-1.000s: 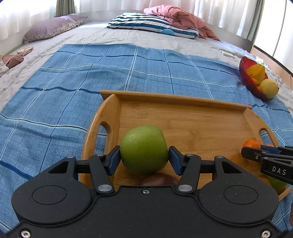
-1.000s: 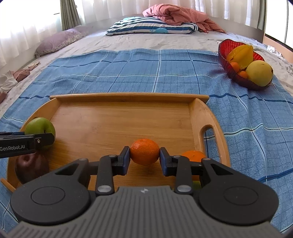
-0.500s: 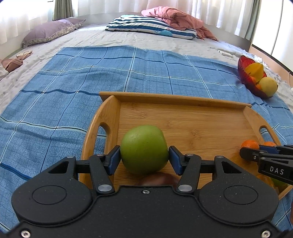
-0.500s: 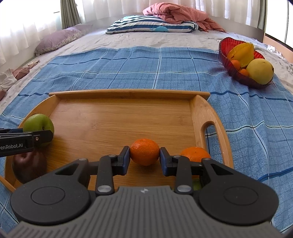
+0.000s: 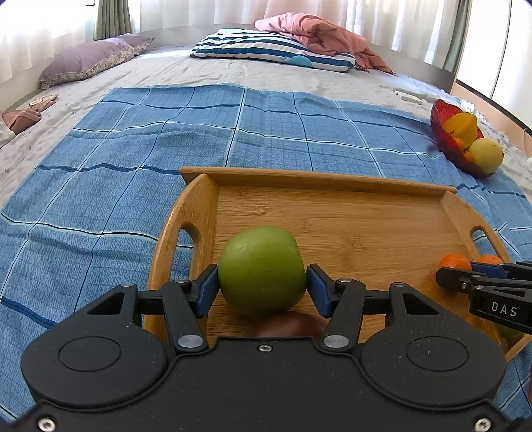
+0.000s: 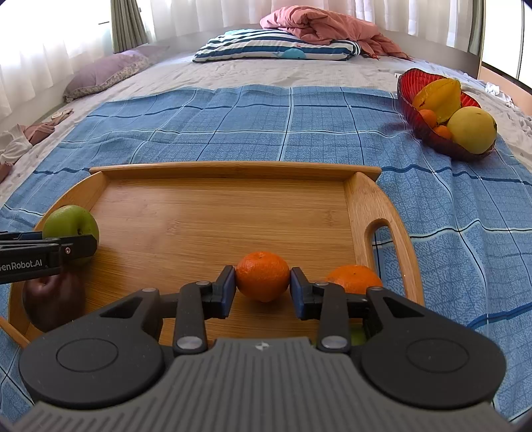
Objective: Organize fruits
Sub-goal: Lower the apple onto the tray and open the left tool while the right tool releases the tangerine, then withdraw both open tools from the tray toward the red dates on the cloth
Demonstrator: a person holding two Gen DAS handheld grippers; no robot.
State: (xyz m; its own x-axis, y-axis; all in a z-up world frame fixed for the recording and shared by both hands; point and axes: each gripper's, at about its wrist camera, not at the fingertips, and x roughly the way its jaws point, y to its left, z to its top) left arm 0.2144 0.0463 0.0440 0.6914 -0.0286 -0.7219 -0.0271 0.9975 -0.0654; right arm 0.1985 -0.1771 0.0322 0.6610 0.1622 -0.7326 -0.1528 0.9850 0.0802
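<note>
A wooden tray (image 5: 332,212) lies on a blue checked cloth. My left gripper (image 5: 262,289) is shut on a green apple (image 5: 261,266) low over the tray's left end, just above a dark red apple (image 5: 289,324). In the right wrist view, my right gripper (image 6: 262,289) straddles an orange (image 6: 262,274) that rests on the tray floor (image 6: 216,206). Its jaws are opening, and a thin gap shows at the right pad. A second orange (image 6: 352,277) lies beside it near the right handle. Part of a green fruit (image 6: 357,335) shows under the right gripper.
A red bowl (image 6: 412,83) holding a starfruit, a big yellow fruit and small oranges stands at the cloth's far right edge. Pillows and a pink blanket (image 6: 319,23) lie at the head of the bed. Small clothes (image 6: 20,139) lie off the cloth to the left.
The right gripper's pads have spread slightly away from the orange, which stays on the tray. The left gripper and its green apple have not moved.
</note>
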